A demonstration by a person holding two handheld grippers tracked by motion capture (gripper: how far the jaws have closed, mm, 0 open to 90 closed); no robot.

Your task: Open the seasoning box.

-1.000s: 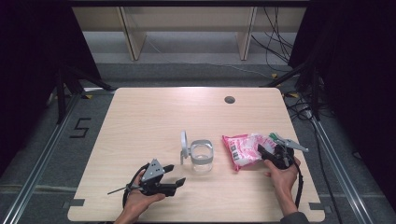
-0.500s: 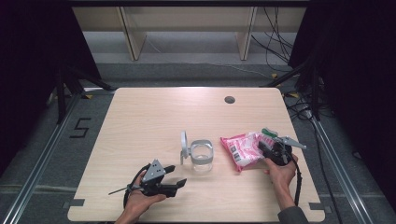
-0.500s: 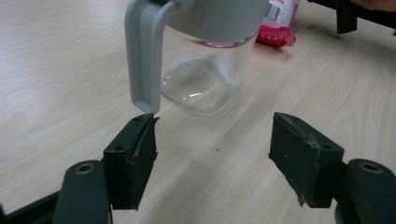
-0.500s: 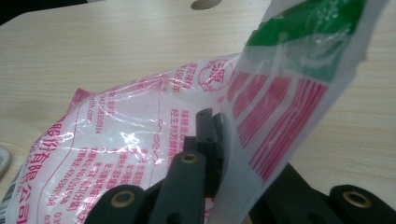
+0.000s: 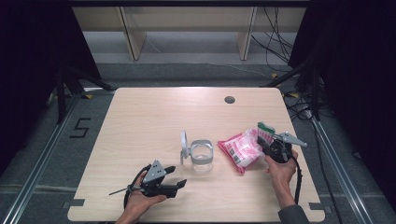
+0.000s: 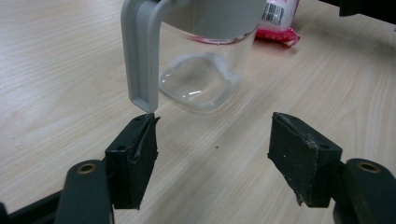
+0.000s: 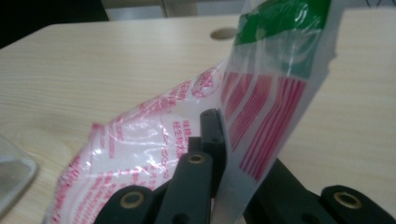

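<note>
A pink-and-white plastic bag with a green top lies right of centre on the table. My right gripper is shut on its upper edge, which stands up between the jaws. In the right gripper view the jaws have just been closing and pinch the bag. A clear container with a grey rim and a grey handle sits mid-table. My left gripper rests open at the front left, pointing at it. In the left gripper view the open gripper has nothing in it and faces the container and its handle.
The wooden table has a round cable hole at the back right. Metal rails run along the floor on both sides, and cables lie behind the table. The container's corner is at the left of the right gripper view.
The right gripper has closed on the bag's green end, and the bag has shifted slightly left. The left hand has stayed where it was.
</note>
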